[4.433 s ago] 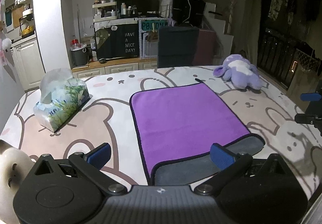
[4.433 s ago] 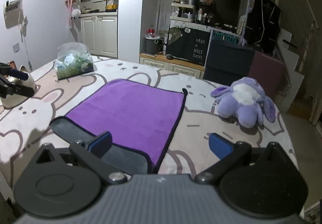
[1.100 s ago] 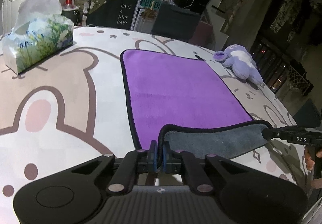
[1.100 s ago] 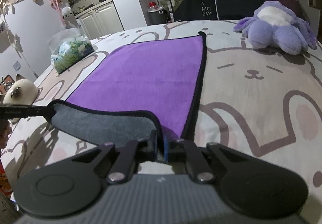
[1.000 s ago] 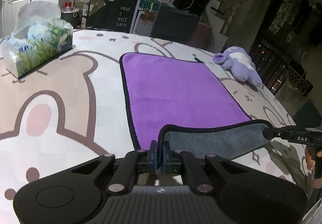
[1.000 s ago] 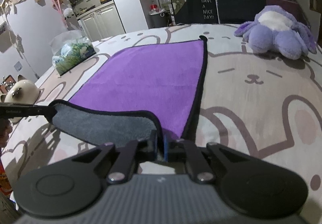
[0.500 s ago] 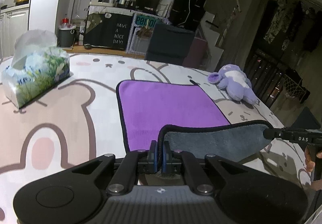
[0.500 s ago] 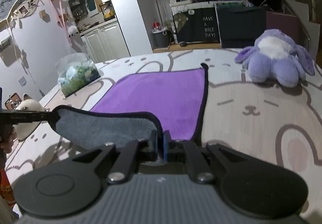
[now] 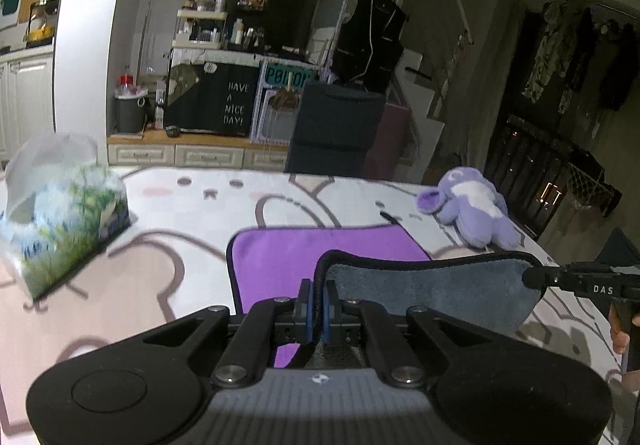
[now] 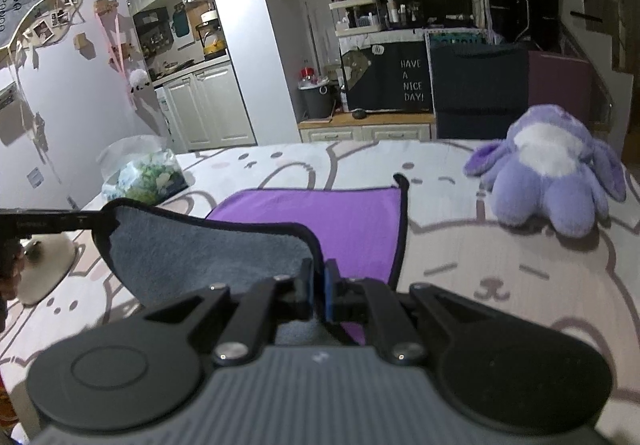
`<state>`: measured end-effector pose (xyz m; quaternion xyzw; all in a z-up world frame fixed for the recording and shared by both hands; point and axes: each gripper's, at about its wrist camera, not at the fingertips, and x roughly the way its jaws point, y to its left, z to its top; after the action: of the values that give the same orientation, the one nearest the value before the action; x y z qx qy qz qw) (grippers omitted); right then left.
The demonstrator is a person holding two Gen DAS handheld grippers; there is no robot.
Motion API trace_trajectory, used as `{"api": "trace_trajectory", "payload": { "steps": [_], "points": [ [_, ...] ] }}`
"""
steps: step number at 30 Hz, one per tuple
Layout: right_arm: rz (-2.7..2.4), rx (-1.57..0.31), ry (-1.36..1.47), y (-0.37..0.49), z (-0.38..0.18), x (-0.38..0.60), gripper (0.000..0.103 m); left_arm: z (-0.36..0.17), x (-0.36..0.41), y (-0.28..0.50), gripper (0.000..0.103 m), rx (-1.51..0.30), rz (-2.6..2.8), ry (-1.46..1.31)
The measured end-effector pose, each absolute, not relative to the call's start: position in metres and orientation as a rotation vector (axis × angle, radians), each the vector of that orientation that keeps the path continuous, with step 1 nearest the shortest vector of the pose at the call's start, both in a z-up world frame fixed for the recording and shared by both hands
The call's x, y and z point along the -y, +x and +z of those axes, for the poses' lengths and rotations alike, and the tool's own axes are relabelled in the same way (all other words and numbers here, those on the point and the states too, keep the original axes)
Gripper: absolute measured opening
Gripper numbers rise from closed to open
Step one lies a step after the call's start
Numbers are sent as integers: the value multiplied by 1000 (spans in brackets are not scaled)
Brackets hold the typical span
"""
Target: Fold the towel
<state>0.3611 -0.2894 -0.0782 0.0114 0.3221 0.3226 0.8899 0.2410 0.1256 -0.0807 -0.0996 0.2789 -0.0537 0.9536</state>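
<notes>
A purple towel (image 9: 320, 249) with a grey underside and black trim lies on the table; it also shows in the right wrist view (image 10: 340, 217). Its near edge is lifted off the table, grey side (image 9: 432, 293) facing me. My left gripper (image 9: 315, 305) is shut on the towel's near left corner. My right gripper (image 10: 318, 295) is shut on the near right corner. Each gripper shows in the other's view, the right one (image 9: 580, 281) at the right edge, the left one (image 10: 48, 225) at the left edge.
A tissue pack (image 9: 64, 213) stands at the far left of the table. A purple plush toy (image 9: 472, 209) lies at the far right, also in the right wrist view (image 10: 552, 181). A white round object (image 10: 44, 265) sits near the left edge. A dark chair (image 9: 336, 125) stands behind the table.
Both grippers closed on the towel's near corners and have risen, lifting the near edge higher and carrying it toward the far side. More of the grey underside shows.
</notes>
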Motion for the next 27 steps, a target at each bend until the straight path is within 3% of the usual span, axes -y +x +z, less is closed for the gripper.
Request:
{"api": "trace_trajectory", "payload": {
  "steps": [27],
  "points": [
    [631,-622,21,478,-70,238,6,-89,-157,356,4,-534,-14,-220]
  ]
}}
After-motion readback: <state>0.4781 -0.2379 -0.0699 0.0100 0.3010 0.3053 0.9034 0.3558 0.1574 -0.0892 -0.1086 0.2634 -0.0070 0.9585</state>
